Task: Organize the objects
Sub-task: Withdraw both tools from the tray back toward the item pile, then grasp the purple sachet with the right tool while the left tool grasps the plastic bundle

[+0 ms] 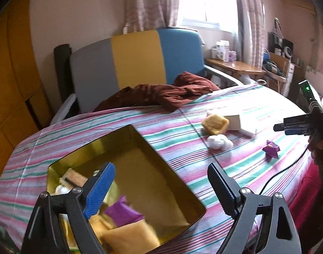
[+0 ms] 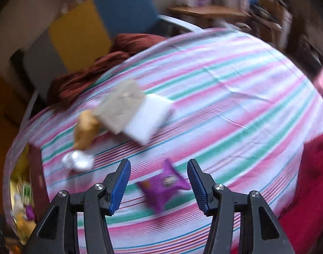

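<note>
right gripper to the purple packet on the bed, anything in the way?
Nothing visible. The right gripper is open and empty, with the purple packet lying alone on the striped sheet ahead of its fingers. The white wad and yellow piece lie off to the left, clear of the path.

My left gripper (image 1: 161,187) hangs open over the gold box (image 1: 127,148); a purple packet (image 1: 121,211) lies inside; my right gripper (image 1: 281,127) shows far right.
</note>
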`<state>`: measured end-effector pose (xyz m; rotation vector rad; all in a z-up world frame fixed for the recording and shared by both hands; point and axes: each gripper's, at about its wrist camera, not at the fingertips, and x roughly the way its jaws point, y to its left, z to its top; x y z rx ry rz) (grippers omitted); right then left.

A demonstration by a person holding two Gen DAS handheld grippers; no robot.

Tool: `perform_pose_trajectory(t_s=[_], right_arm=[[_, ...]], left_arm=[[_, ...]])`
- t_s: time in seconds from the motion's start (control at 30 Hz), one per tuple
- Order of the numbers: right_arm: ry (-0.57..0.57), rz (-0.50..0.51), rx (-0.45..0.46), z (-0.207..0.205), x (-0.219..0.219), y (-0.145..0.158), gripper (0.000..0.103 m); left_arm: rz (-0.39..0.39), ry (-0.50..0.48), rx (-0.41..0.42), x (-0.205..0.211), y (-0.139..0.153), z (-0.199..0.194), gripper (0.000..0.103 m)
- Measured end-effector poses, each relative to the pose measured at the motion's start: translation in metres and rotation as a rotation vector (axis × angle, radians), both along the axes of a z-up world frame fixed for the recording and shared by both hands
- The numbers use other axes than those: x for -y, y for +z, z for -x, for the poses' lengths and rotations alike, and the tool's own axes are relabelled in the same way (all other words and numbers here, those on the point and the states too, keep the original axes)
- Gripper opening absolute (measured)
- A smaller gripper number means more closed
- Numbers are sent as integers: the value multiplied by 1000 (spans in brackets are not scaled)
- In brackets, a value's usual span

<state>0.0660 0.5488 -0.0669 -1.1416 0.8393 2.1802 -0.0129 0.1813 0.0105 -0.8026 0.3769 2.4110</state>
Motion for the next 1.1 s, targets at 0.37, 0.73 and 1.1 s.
perform_pose_trajectory(t_s=[0.37,0.73,1.1], right_arm=[[14,158,19,6,-3,-32,61],[23,168,105,10,2,-43,64],[83,243,86,18,6,-52,64]], left_arm=[[32,-106,112,-69,-22,15,90],[93,-137,215,-143,-50,57,90],[134,-116,281,-192,-87,96,90]])
